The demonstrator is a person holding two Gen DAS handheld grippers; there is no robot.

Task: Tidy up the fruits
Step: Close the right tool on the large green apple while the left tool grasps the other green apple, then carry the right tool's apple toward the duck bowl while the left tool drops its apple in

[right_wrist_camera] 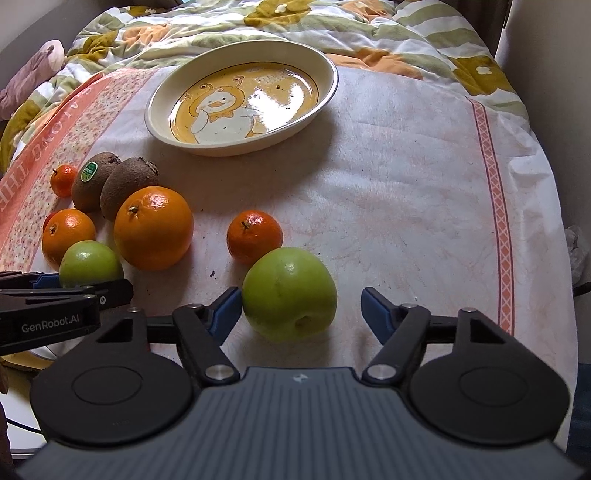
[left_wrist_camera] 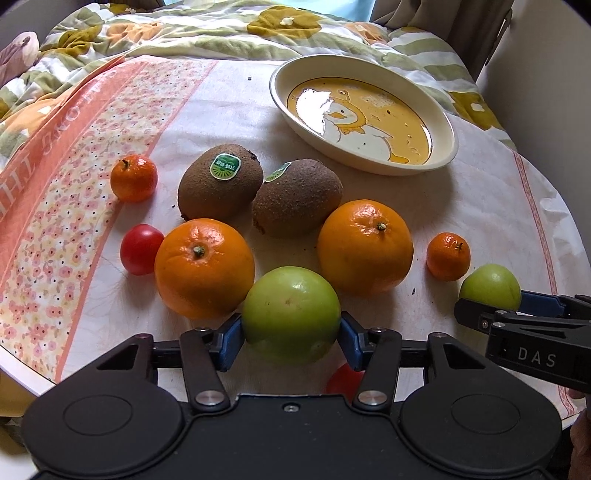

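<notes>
My left gripper is shut on a green apple, both blue pads against its sides. My right gripper is open around a second green apple; the left pad touches it and the right pad stands apart. That apple and gripper also show in the left wrist view. On the cloth lie two large oranges, two kiwis, two small mandarins and a red tomato. An empty duck-pattern dish sits behind them.
A second red fruit lies partly hidden under my left gripper. The round table has a white and pink floral cloth. A flowered quilt is bunched behind the table. The table edge runs close on the right.
</notes>
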